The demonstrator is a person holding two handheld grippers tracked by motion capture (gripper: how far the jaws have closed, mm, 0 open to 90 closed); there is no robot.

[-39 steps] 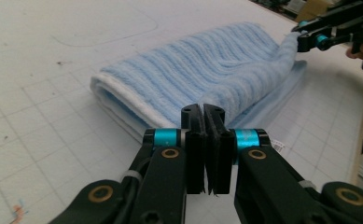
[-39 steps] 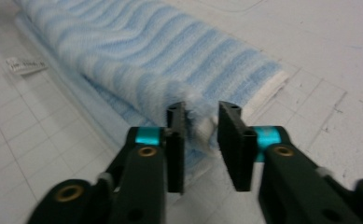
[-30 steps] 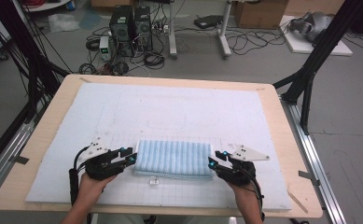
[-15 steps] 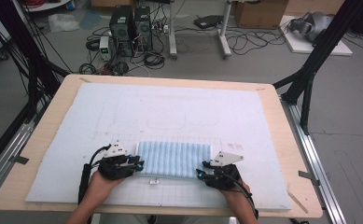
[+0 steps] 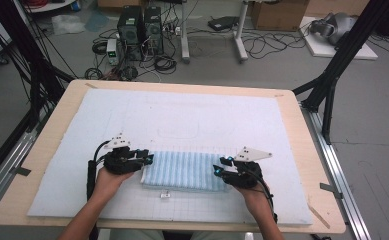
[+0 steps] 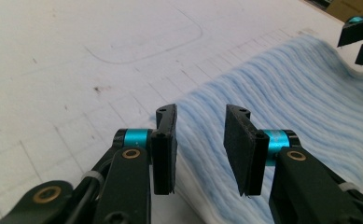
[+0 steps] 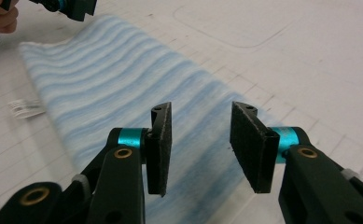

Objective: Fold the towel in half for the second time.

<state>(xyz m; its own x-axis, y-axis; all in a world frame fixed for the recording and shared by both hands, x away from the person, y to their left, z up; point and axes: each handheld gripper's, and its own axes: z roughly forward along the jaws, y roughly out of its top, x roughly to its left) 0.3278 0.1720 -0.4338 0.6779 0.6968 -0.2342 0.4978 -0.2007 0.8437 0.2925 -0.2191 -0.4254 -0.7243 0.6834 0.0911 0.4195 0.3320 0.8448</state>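
My left gripper (image 6: pixel 200 151) and right gripper (image 7: pixel 202 144) stand with jaws parted and empty, one at each short end of the blue striped towel (image 5: pixel 182 170). The towel lies flat near the front edge of the white mat (image 5: pixel 192 115), a small tag (image 5: pixel 165 195) just off its front side. The mat covers the wooden worktop (image 5: pixel 307 150).

We see a light blue and white striped, ribbed terry towel (image 5: pixel 183 170) folded into a flat rectangle, lying near our front edge of the table with its long side across. A small white tag (image 5: pixel 165 194) sticks out from its near edge. Its surface ripples slightly.
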